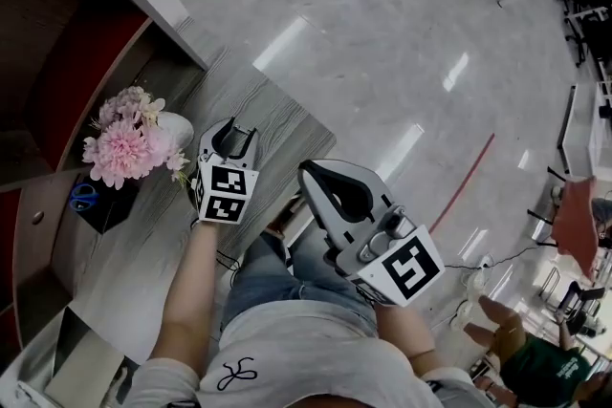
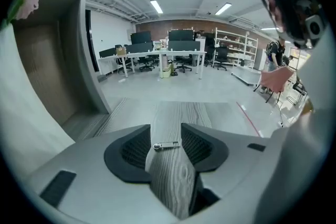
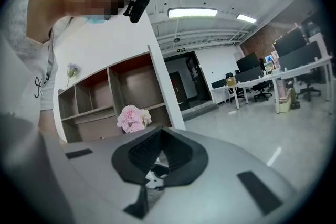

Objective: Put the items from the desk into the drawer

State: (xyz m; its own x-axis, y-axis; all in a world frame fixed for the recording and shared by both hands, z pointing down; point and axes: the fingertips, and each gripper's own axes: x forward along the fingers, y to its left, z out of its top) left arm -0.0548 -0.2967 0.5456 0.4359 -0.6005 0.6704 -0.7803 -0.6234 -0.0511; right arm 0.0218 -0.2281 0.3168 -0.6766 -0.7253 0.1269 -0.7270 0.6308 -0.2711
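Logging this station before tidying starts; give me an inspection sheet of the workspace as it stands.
Surface: grey wood-grain desk, beside a shelf unit.
Job's things: small silver metal item lying on the desk; drawer not made out.
Clutter: pink flowers; blue scissors in a black holder.
Grippers: left tongs open around that item, not clamped; right tongs shut, empty.
Cables: thin dark cable on the floor, far right.
Surroundings: glossy floor, office desks, another person nearby.

Left claw point(image 1: 233, 139) open over desk point(image 1: 283, 127) beside flowers point(image 1: 124, 146)
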